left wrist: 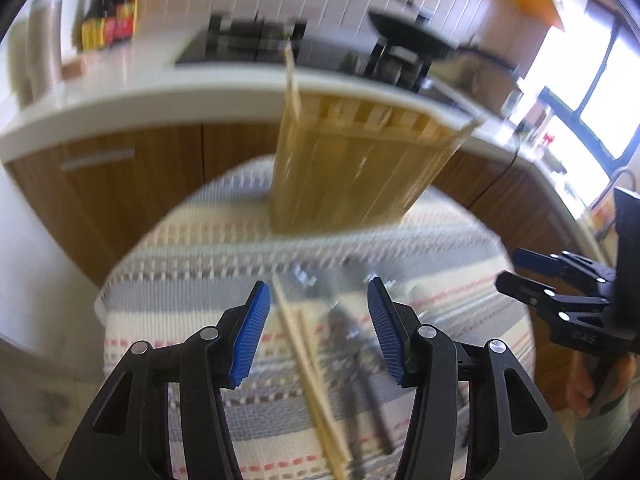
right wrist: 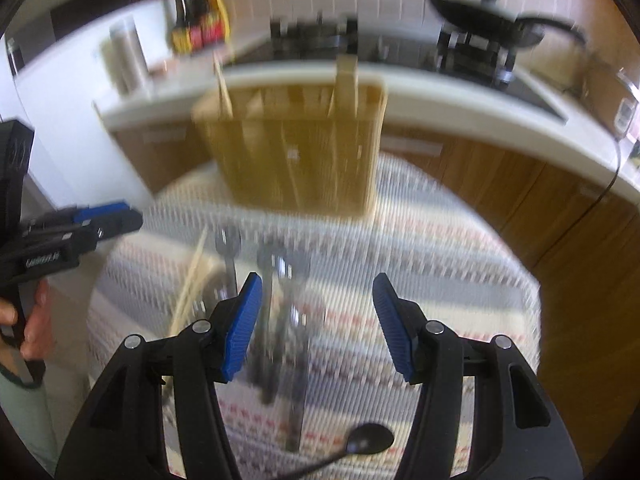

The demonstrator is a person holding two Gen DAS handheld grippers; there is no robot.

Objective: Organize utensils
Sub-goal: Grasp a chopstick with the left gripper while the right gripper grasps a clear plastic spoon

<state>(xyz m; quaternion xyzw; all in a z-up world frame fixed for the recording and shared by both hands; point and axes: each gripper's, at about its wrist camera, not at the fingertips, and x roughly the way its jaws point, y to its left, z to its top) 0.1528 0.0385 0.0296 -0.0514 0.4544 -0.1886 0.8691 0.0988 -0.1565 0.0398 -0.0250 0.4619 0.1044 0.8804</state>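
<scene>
A wooden utensil holder with several compartments stands at the far side of a striped cloth; it also shows in the right wrist view. One chopstick stands in its left compartment and a wooden piece in the right. Wooden chopsticks and dark metal utensils lie on the cloth below my open, empty left gripper. My right gripper is open and empty above blurred metal utensils. A black spoon lies near it. Both views are blurred.
A white kitchen counter with a stove, a black pan, sauce bottles and a canister runs behind the table. Wooden cabinet doors lie below it. A bright window is at the right.
</scene>
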